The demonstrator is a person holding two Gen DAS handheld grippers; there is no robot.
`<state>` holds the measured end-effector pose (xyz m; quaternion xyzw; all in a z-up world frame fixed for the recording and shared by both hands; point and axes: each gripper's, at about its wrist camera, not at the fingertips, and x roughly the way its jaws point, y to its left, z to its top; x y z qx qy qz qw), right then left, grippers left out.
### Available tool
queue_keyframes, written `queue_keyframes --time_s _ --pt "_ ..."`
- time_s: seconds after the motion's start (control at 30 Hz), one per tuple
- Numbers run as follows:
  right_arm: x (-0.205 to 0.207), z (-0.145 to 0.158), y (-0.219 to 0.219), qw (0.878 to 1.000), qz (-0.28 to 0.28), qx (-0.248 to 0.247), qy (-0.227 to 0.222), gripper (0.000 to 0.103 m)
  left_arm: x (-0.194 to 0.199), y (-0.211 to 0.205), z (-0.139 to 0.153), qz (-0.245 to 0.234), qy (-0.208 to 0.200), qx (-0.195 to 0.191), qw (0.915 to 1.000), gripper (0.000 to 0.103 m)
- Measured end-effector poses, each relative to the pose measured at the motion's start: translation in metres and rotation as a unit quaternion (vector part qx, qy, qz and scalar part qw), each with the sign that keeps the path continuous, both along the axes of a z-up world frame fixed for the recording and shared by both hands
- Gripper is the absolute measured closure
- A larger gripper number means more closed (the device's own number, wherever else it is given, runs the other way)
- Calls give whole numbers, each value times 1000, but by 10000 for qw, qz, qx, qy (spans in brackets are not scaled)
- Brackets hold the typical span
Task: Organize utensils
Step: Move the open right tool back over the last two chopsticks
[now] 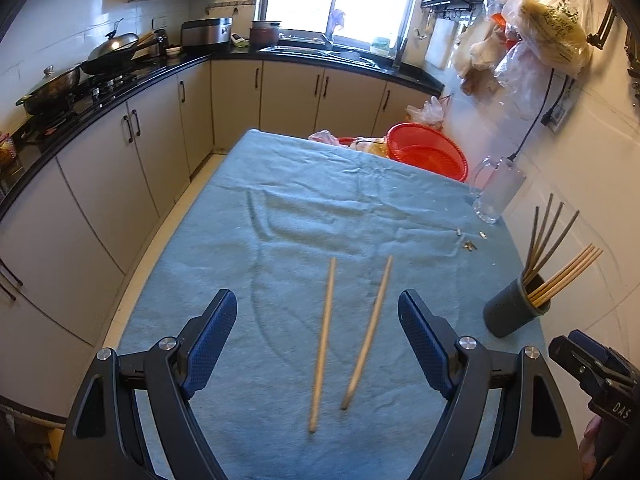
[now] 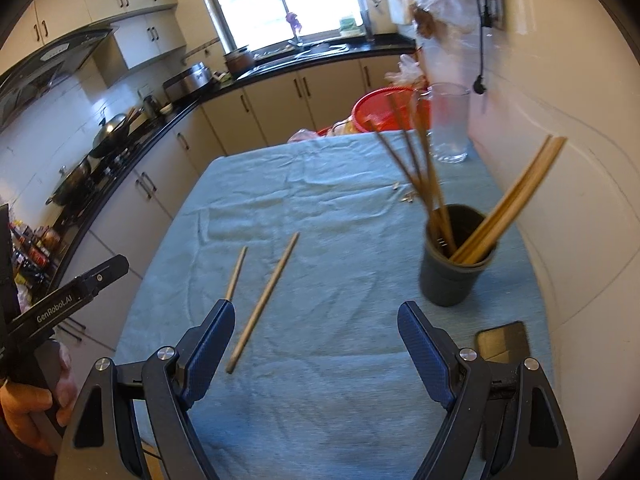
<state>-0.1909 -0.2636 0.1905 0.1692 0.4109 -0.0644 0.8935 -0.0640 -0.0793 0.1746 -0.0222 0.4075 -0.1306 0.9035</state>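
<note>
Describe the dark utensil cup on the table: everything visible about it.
The utensil cup is a dark grey, matte, plastic-looking round holder, slightly tapered toward its base. It stands upright on the blue cloth near the table's right edge, close to the white wall. Inside, dark brown chopsticks lean left and pale wooden chopsticks lean right, resting on its rim. Nothing else touches it; both grippers are clear of it.

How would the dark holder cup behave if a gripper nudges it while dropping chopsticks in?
The dark holder cup looks tall and narrow, with chopsticks leaning far out, so probably tippy. The wrinkled cloth beneath likely resists sliding, favouring a tilt.
</note>
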Motion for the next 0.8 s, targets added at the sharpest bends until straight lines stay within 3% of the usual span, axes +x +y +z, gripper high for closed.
queue_keyframes --time_s 0.33,0.4,0.6,0.63,0.8 --pt "46 -34 23 9971 287 595 374 28 -2 45 -11 212 27 244 9995 21" --pt "62 -44 26 9954 294 744 521 35 -2 57 -15 287 55 254 9993 21" --pt "114 -78 38 9897 365 958 995 43 -1 92 -31 445 177 383 9981 21" --pt "121 -84 39 9884 352 1014 1078 49 -1 99 -34 492 208 395 9978 21" --pt "172 -118 38 9783 39 1376 1550 58 1 124 -44 627 308 421 9967 21"
